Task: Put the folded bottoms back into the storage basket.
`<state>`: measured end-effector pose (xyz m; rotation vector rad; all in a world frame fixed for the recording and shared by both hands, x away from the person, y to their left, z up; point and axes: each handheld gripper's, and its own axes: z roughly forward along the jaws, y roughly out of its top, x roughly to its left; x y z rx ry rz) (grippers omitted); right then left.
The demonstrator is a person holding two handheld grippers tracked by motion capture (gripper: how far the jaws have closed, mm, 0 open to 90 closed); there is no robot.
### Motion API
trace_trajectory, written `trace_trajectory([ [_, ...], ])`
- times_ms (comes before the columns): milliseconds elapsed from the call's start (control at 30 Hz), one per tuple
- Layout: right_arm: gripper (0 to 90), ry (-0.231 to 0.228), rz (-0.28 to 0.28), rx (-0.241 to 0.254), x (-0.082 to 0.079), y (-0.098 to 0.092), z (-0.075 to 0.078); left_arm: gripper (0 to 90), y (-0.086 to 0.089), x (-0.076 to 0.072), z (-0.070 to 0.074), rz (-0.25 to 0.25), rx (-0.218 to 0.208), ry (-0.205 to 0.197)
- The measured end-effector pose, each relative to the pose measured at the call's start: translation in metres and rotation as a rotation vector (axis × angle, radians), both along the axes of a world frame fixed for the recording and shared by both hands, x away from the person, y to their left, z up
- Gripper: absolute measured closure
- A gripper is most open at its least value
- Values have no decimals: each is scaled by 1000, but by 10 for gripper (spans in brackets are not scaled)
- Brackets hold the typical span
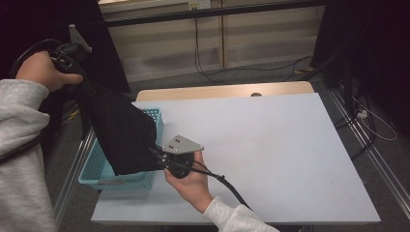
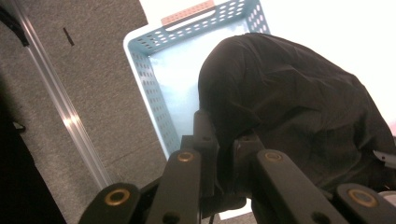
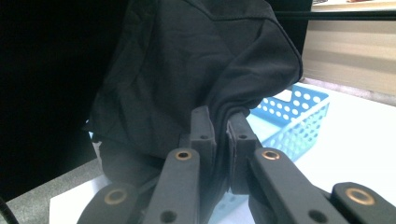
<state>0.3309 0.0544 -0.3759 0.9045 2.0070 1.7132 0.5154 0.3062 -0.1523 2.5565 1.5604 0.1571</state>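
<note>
Hanging between both grippers, a crumpled black cloth garment (image 1: 123, 137) spans the perforated light-blue plastic basket (image 1: 96, 169) at the white tabletop (image 1: 270, 150) edge. Left gripper (image 1: 80, 79) raised, jaws clamped on fabric; right gripper (image 1: 159, 157) likewise. Left gripper view alone shows the basket's bare interior.

A black cloth (image 2: 299, 107) is being pinched between the two jaws of the left tool (image 2: 227, 154) and is being held above a light blue perforated basket (image 2: 154, 93). The basket is being carried by a white surface (image 2: 327, 28), beside grey floor (image 2: 84, 70).
</note>
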Motion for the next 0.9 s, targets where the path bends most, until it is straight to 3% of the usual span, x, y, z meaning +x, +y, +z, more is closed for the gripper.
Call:
trace_trajectory([
  [233,836,-21,-2,-2,1,19,-2,842,11,18,-11,6,-3,-14],
  [333,829,-14,8,-4,5,29,-5,836,15,29,-20,-1,-11,-53],
  [367,810,3,30,-3,6,34,-7,810,17,32,-26,5,-12,-91],
  [400,755,37,58,-22,8,40,-9,723,18,35,-33,21,8,-128],
  [433,667,26,38,-53,6,42,-10,522,17,37,-40,1,25,-170],
  [467,600,7,11,-65,5,40,-10,395,16,37,-46,-46,46,-180],
  [533,568,-6,2,-72,5,29,-10,400,12,36,-56,-77,58,-160],
  [600,482,-16,-20,-95,8,16,-8,351,10,35,-64,-80,37,-166],
  [700,431,-16,-16,-136,9,-5,-7,318,4,32,-71,-86,22,-171],
  [900,345,18,-13,-149,11,-36,-8,280,-1,24,-80,-78,-20,-184],
])
